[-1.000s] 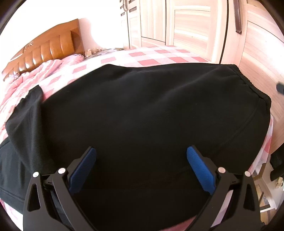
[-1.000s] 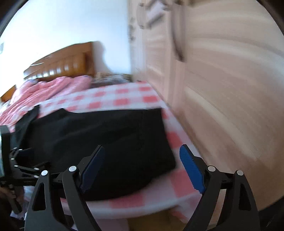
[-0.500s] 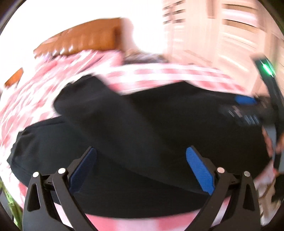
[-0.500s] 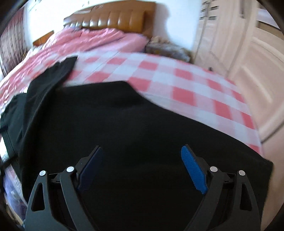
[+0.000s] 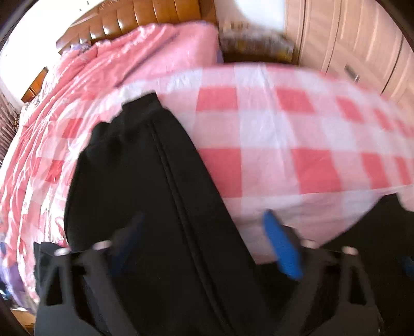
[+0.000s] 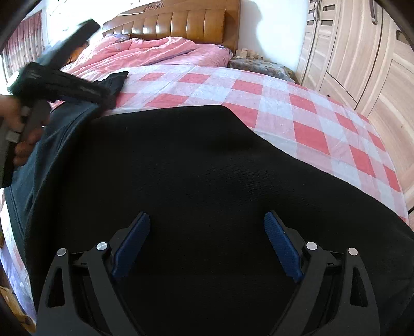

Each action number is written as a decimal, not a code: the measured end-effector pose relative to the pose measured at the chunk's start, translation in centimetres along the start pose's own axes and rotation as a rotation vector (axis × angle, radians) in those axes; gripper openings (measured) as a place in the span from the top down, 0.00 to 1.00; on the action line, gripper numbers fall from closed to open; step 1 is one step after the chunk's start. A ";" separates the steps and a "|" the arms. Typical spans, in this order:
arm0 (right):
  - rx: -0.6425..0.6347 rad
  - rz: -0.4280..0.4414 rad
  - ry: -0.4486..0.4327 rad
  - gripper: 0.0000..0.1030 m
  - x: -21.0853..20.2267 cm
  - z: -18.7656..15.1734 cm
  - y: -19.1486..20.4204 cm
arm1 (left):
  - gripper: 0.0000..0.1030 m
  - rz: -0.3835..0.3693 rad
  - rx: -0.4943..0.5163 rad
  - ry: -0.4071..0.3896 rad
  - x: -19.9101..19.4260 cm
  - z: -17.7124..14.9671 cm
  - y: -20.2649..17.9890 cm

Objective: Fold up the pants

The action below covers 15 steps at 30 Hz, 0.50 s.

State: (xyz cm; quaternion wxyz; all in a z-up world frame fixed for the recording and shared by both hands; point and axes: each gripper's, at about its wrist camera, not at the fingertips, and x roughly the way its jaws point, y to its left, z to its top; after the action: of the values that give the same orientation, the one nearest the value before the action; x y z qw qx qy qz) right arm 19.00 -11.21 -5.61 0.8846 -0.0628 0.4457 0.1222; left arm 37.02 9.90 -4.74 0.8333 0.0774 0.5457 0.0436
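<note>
Black pants (image 6: 196, 181) lie spread on the checked bedsheet (image 6: 297, 111), one leg (image 5: 145, 165) reaching toward the headboard (image 6: 178, 23). The blurred left gripper (image 5: 204, 248) seems spread wide over that leg; the right gripper (image 6: 207, 243) gapes, clasping nothing.

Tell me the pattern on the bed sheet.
Pink-red and white checks on the bed sheet, clearest in the right wrist view.

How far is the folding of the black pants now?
Early stage. Done: the black pants lie spread over the checkered bedsheet, with one leg reaching toward the pink quilt. In hand: nothing; the left claw and right claw are both open above the fabric. Left: no neat fold is visible, so grasping and folding remain.
</note>
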 end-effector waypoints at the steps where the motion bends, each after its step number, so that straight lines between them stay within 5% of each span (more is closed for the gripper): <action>1: 0.004 0.005 -0.001 0.16 0.0 0.0 -0.1 | 0.45 0.012 -0.001 0.021 0.4 -0.1 0.0; 2: 0.010 0.012 -0.002 0.16 0.0 0.0 -0.2 | 0.52 -0.011 -0.015 0.011 0.4 -0.5 0.4; 4: 0.017 0.022 -0.004 0.15 0.0 0.0 -0.4 | 0.90 -0.018 -0.034 -0.029 -0.4 -1.3 1.3; 9: 0.033 0.045 -0.012 0.15 -0.2 0.0 -0.6 | 0.92 -0.015 -0.131 -0.267 -7.2 -6.8 6.1; 15: 0.033 0.043 -0.011 0.15 -0.2 0.1 -0.5 | 0.92 -0.043 -0.283 -0.324 -11.0 -18.2 12.8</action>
State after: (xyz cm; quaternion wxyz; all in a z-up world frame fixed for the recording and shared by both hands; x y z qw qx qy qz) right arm 19.06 -11.74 -5.41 0.8851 -0.0380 0.4440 0.1340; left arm 16.06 22.30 0.33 0.9134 -0.0459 0.3945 0.0889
